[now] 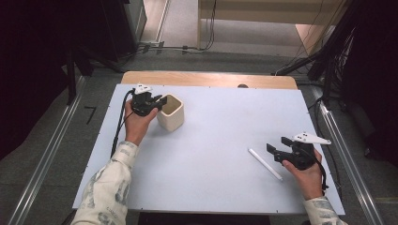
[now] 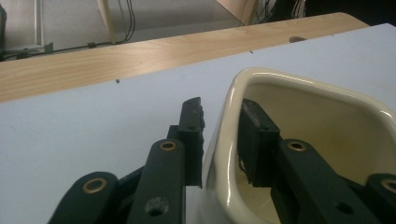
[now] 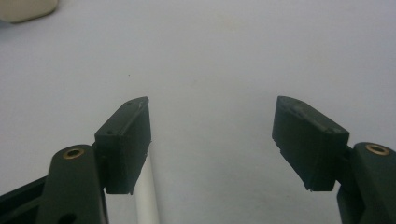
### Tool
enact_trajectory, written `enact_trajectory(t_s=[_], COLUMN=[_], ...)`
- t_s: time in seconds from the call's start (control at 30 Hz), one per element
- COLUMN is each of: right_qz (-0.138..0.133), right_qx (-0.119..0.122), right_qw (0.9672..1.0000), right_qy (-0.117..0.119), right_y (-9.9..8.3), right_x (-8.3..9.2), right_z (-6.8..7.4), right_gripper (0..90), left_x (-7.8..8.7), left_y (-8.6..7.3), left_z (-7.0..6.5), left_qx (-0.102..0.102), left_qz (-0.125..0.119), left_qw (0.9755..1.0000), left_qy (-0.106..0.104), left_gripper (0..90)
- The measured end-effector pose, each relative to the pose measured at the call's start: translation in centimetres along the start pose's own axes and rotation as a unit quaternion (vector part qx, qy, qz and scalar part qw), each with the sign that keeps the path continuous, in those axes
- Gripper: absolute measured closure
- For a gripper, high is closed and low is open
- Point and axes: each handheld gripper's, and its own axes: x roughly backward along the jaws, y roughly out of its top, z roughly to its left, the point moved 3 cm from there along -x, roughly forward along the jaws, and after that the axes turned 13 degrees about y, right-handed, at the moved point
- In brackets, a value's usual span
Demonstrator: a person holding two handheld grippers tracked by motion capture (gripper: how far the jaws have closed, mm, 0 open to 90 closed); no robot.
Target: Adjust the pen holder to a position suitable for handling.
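While your left hand is reaching across the far left part of the white tabletop [image 1: 211, 154], your left claw [image 1: 157, 104] is clamping the near wall of the cream cup [image 1: 171, 111]: one jaw is sitting inside the cup, the other is pressing on the outside, and the glossy rim [image 2: 224, 140] is passing between them. The cup is standing upright near the far left corner of the tabletop, just beside a strip of bare wood [image 2: 116, 56] at the far edge. Moving right, the middle of the tabletop is lying bare up to a thin white stick [image 1: 265, 164], which is lying flat and slanted, well apart from the cup. At the right, your right claw [image 1: 277, 151] is resting low over the tabletop with its jaws spread wide and gripping nothing. The stick [image 3: 145, 196] is lying just beside one jaw, partly under that jaw's pad [image 3: 123, 144], not between the two.
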Motion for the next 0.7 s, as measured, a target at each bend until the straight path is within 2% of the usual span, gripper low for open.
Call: enact_trajectory(t_s=[0.07,0.17,0.33,0.53,0.7], right_qz=[0.001,0.001,0.002,0.003,0.003], right_qx=[-0.001,0.0,-0.001,0.002,0.002], right_qw=[1.0,1.0,1.0,1.0,1.0], right_qy=[0.0,0.001,0.001,0.002,0.003], right_y=[0.0,0.0,0.0,0.0,0.0], right_x=[0.0,0.0,-0.1,-0.3,-0.3], right_z=[0.0,0.0,0.0,0.1,0.1], right_gripper=[26.7,27.0,27.1,27.4,27.5], left_x=[-0.1,0.0,0.2,0.4,0.5], left_y=[0.0,0.1,0.1,0.1,0.0], left_z=[-0.1,-0.1,-0.1,-0.4,-1.5], left_qx=[-0.012,-0.015,-0.009,-0.006,-0.002], left_qz=[-0.001,-0.001,0.005,0.013,0.014], left_qw=[0.9999,0.9999,0.9999,0.9999,0.9998], left_qy=[0.004,0.005,-0.007,-0.007,-0.016], left_gripper=[75.9,77.1,79.5,81.7,81.7])
